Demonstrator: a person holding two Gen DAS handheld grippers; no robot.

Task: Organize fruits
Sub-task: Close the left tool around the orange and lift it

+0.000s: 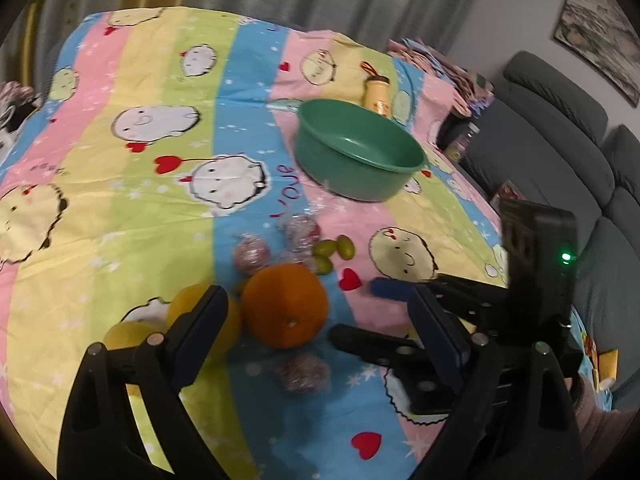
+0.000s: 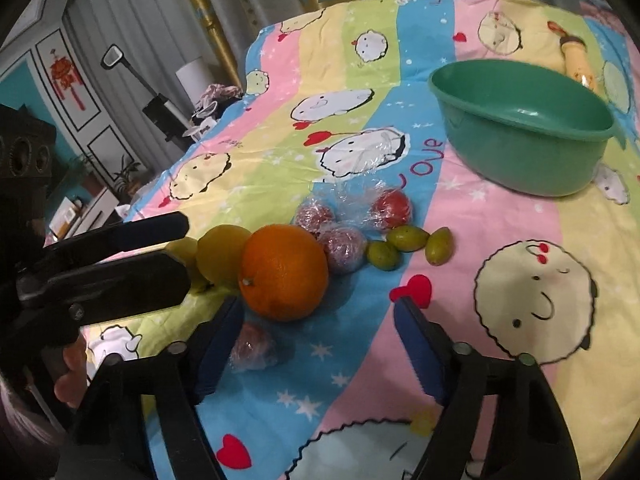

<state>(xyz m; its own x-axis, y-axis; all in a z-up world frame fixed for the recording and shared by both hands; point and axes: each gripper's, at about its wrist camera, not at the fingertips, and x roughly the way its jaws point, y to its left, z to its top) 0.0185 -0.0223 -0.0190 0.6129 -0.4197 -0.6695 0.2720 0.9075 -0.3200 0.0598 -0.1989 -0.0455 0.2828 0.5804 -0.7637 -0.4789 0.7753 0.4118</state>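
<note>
Right wrist view: we see the round orange fruit just ahead-left of our open right tongs, w/ the empty green plastic basin well beyond. Left tongs also open, equally near, orange btwn them.

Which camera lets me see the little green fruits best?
The right wrist view: the three small oval green fruits lie sharp, separate and unhidden beside the big round orange. In the left wrist view they look smaller and blurrier, bunched behind the orange.
</note>
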